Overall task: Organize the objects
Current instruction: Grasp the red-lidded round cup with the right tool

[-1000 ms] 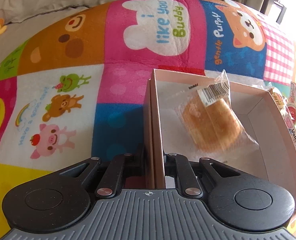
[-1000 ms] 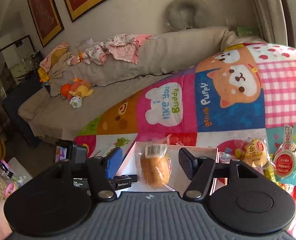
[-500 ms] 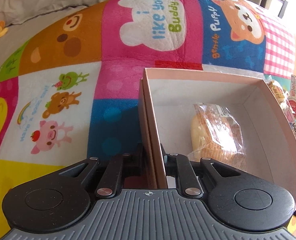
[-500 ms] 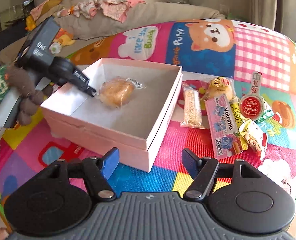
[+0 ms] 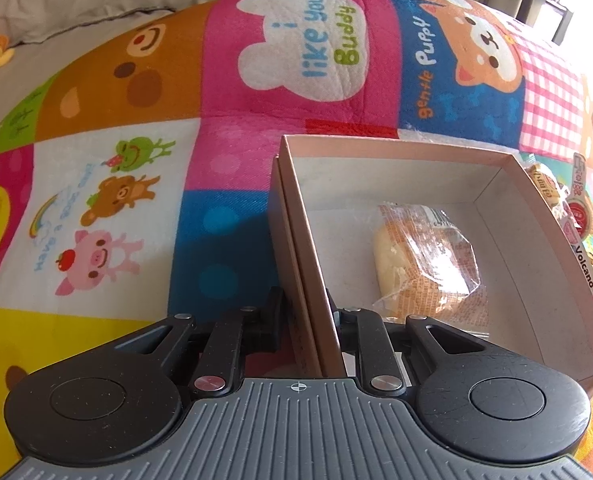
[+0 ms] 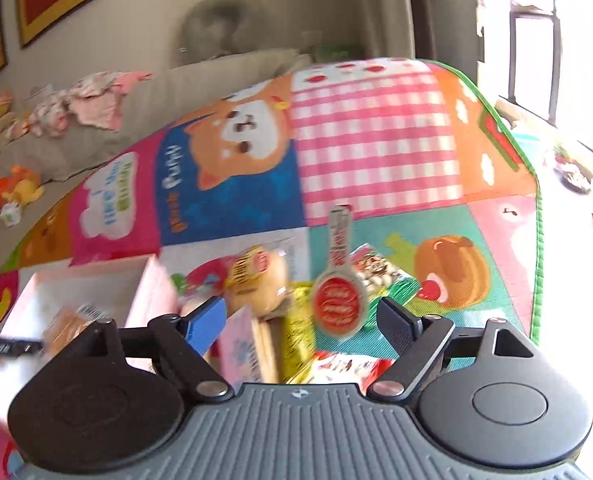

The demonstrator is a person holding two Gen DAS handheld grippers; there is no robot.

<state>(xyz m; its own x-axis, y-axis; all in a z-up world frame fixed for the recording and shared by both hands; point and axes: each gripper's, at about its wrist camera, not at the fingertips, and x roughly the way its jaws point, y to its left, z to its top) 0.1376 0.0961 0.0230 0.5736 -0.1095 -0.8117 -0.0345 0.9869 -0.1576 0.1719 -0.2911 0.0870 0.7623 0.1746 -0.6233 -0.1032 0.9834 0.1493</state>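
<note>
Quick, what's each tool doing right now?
Left tool: shut on the box wall.
Right tool: open, empty, above the snacks.

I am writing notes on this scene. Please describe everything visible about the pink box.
The pink box is a shallow, open cardboard tray, pale pink outside and off-white inside, apparently nested in a second similar piece. It lies flat on the colourful cartoon mat. One wrapped bun lies inside. The left tool is shut on its near left wall. Loose snacks lie beside its right side.
</note>
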